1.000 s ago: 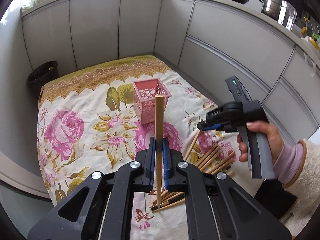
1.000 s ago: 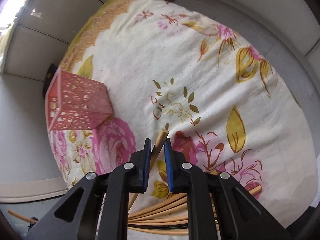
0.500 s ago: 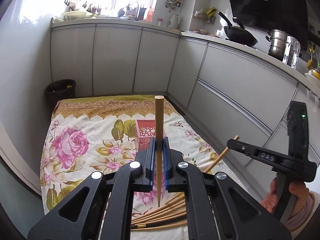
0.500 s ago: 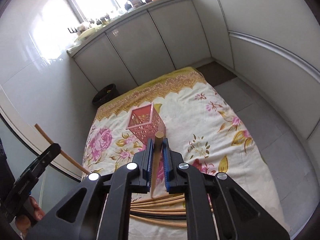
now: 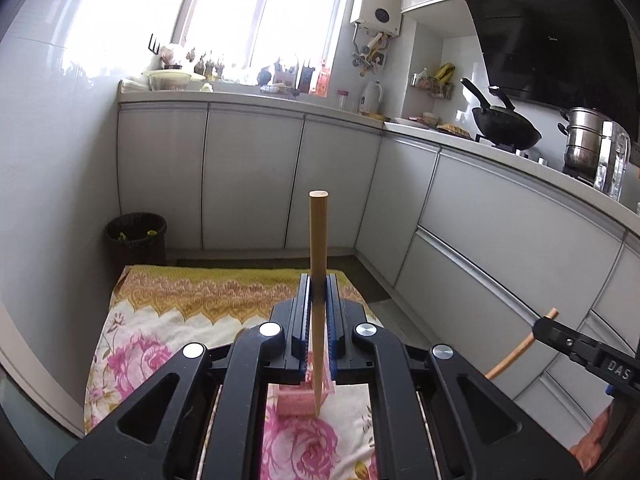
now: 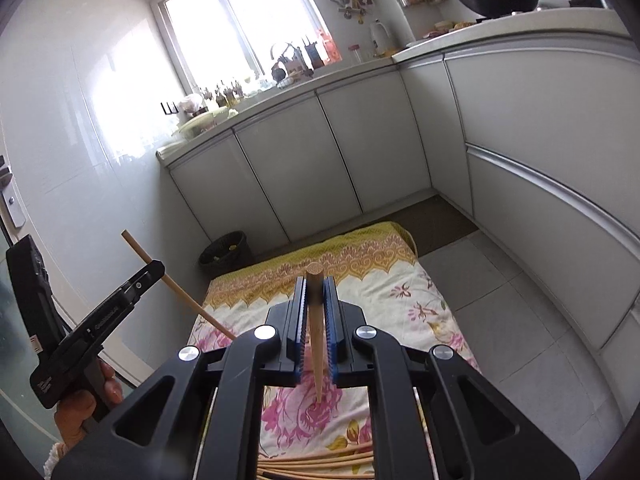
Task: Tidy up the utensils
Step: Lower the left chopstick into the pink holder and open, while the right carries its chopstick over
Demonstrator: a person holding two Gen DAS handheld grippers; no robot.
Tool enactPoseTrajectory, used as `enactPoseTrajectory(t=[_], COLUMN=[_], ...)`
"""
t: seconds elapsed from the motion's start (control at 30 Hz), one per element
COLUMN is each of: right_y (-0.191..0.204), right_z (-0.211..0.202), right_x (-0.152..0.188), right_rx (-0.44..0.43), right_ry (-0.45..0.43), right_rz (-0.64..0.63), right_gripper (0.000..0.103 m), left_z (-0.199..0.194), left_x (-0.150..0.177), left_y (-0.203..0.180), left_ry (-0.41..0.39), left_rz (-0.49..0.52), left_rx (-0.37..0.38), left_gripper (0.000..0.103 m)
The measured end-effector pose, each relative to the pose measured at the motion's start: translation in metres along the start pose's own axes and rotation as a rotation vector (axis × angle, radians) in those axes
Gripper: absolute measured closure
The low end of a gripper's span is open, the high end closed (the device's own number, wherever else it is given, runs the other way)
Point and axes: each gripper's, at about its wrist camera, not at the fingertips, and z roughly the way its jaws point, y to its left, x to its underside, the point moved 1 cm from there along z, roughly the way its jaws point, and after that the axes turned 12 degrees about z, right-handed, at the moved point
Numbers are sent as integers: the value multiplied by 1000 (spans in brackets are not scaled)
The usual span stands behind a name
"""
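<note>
Left wrist view: left claw (image 5: 318, 300) pinches an upright chopstick (image 5: 318, 240), pink holder (image 5: 296, 402) directly below its lower tip.

Two grippers (image 5: 319, 292) (image 6: 316, 292), each clamping one chopstick (image 5: 319, 240) (image 6: 314, 304); one pink holder (image 5: 294, 402); one floral cloth (image 5: 160, 320); one bin (image 5: 136, 236); one wok (image 5: 506, 130).

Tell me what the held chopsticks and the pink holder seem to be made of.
Chopsticks: likely unfinished wood or bamboo; matte tan, grain visible on the cut ends. Pink holder: probably moulded plastic, uniform pink; mostly hidden behind the left gripper, so uncertain.
</note>
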Motion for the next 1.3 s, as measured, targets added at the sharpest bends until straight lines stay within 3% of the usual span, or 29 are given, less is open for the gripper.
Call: enactPoseTrajectory(t=[0.23, 0.37, 0.4, 0.43, 0.47, 0.57, 0.87, 1.0, 1.3], right_y=[0, -2, -3, -2, -2, 5, 33, 42, 46], right_z=[13, 32, 38, 43, 47, 56, 97, 120, 162], right_x=[-32, -37, -37, -38, -39, -39, -38, -27, 15], right_rx=[-21, -20, -23, -26, -30, -36, -38, -22, 48], right_ry=[-47, -41, -36, -30, -27, -33, -37, -12, 69], right_rz=[15, 24, 31, 36, 41, 33, -4, -17, -69], right_gripper=[94, 94, 94, 94, 94, 94, 94, 94, 92], left_z=[57, 84, 89, 91, 91, 79, 18, 8, 3], left_x=[-4, 11, 16, 21, 24, 27, 36, 54, 70], left_y=[1, 7, 9, 10, 12, 18, 55, 66, 86], left_ry=[34, 81, 96, 107, 108, 66, -9, 18, 54], left_rz=[16, 13, 5, -2, -13, -44, -208, -219, -244], left_rx=[-69, -58, -49, -52, -50, -48, -97, -143, -165], left_gripper=[97, 96, 93, 80, 66, 48, 37, 36, 31])
